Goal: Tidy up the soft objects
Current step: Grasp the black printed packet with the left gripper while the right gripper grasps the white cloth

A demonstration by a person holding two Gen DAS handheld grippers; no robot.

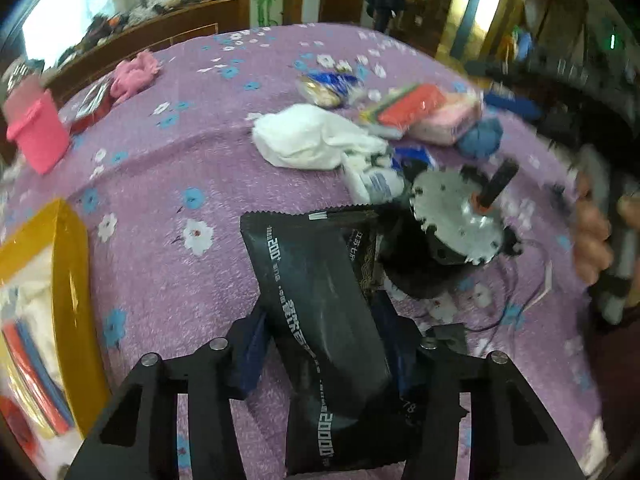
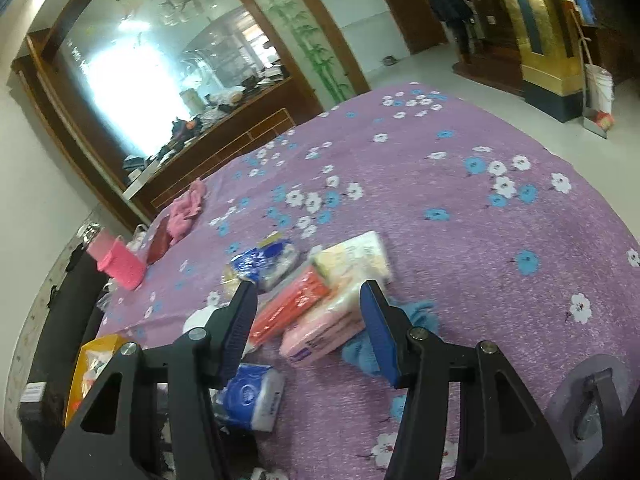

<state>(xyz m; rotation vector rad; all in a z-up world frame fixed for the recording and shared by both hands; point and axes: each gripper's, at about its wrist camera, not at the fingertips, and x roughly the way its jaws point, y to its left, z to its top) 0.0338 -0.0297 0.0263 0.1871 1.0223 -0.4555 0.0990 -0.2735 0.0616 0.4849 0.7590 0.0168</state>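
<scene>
the bed (image 2: 460, 216), under a purple flowered cover, carries everything. the left gripper (image 1: 320, 344) reaches forward low over it, its jaws clamped on a black packet (image 1: 316, 312) that stands up between them, top end tilted away and to the left. a yellow-rimmed bag (image 1: 68, 280) lies at the far left of that view, a white cloth (image 1: 308, 140) well ahead. the right gripper (image 2: 312, 328) hovers above the cover with its jaws spread wide and nothing between them. just beyond its tips lie an orange pack (image 2: 292, 308), a pink pack (image 2: 320, 336) and a blue cloth (image 2: 420, 312), with a blue tissue pack (image 2: 252, 396) below its left finger.
</scene>
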